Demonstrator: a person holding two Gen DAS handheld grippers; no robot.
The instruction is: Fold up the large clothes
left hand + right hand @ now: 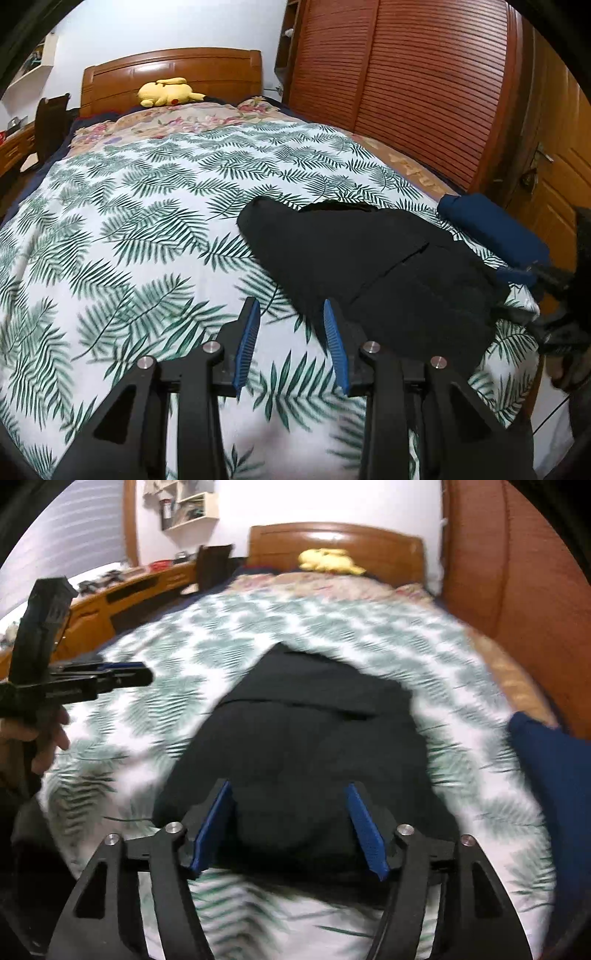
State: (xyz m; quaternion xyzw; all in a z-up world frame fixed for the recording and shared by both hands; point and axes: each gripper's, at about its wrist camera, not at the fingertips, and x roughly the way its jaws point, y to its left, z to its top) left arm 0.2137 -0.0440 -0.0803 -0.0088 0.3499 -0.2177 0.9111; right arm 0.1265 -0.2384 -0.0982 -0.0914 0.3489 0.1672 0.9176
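A dark blue folded garment (pixel 495 230) lies just beside the black garment (pixel 369 266) on the leaf-print bedspread (pixel 140 229). Left gripper (pixel 291 343) hovers part-open, empty; right gripper (pixel 290 827) stands wide over soft black cloth, gripping nothing.

Black garment (pixel 373 266) on white bedspread (pixel 147 229) (green fern-leaf print).

Left wrist view: rides behind the left gripper (pixel 291 314), angled down over the leaf-print bedspread (pixel 147 206) towards the headboard (pixel 173 74); sits to the left of the black garment (pixel 369 266).
Right wrist view: rides behind the right gripper (pixel 290 794), also angled down towards the headboard (pixel 332 542), close over the black garment (pixel 314 738) (this view is blurred).
Shared: bedspread, garment, headboard, yellow plush toy (pixel 168 92), navy bundle (pixel 491 229).
Cross-sight: the right view catches the left gripper (pixel 122 675) at its left edge.
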